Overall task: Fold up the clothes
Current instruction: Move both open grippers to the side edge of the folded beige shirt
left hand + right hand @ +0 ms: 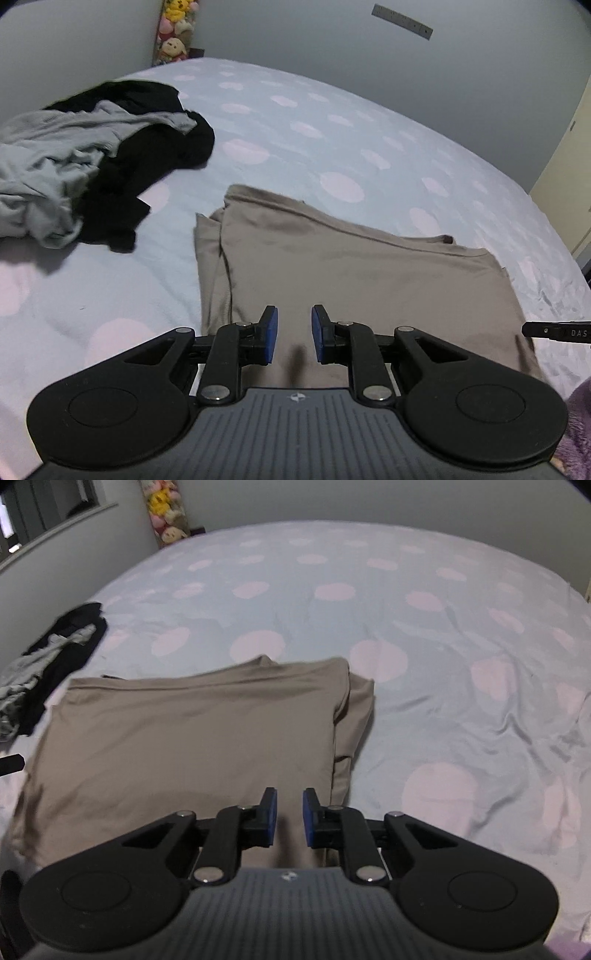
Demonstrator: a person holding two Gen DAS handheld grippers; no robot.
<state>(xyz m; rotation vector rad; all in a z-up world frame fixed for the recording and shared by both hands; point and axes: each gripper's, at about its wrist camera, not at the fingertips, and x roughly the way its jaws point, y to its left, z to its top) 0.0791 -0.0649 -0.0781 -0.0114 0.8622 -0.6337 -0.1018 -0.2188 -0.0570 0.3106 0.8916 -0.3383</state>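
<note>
Folded shirt (332, 266) on bed (332, 129), clothes pile (74, 166) left, toys (175, 33) behind.

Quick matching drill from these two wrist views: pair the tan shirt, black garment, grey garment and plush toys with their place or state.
Things:
1. tan shirt
2. black garment
3. grey garment
4. plush toys

Places or states:
A. stacked in the far corner by the wall
B. crumpled on top of the dark one
C. folded flat on the bed
D. heaped under the pale one

Pairs: 1-C, 2-D, 3-B, 4-A
</note>
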